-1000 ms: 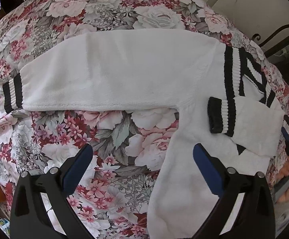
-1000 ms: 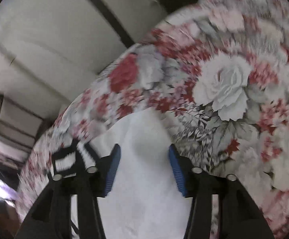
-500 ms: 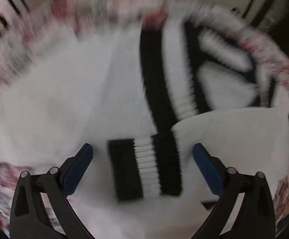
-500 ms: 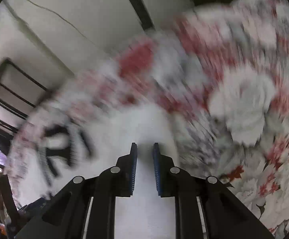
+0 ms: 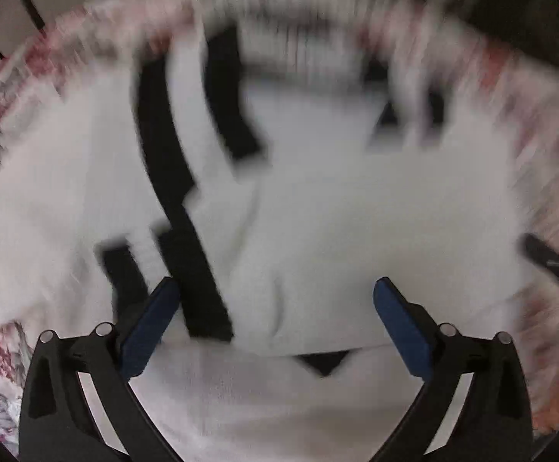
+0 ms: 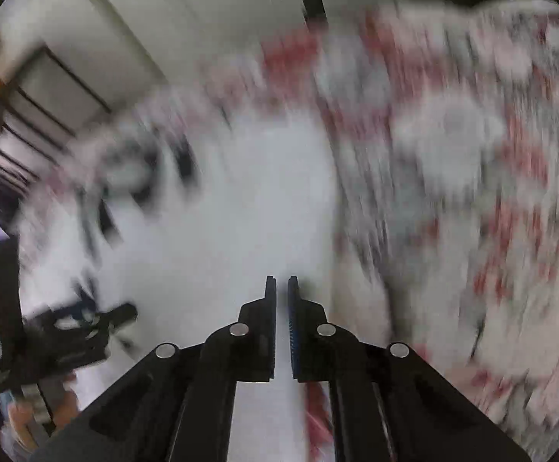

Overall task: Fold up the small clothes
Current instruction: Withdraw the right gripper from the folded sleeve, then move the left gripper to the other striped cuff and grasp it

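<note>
White sweater (image 5: 337, 211) fills the frame centre over the floral cloth (image 6: 471, 154). Left gripper (image 5: 275, 308), jaws wide apart, hovers above the folded sleeve (image 5: 356, 269). Right gripper (image 6: 281, 288), nearly closed, pinches sweater fabric; a thin hold may slip, undoing the fold.

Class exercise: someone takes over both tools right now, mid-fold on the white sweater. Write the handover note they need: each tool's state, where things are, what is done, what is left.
Left tool: open, empty, low over the white sweater.
Right tool: nearly closed; it appears to pinch sweater fabric, but blur hides the contact.
The sweater lies on the floral cloth.
Done: one sleeve is folded across the body, its striped cuff near the left tool's left finger.
Left: the other sleeve's state is unclear in the blur; check it, then fold the body.
</note>
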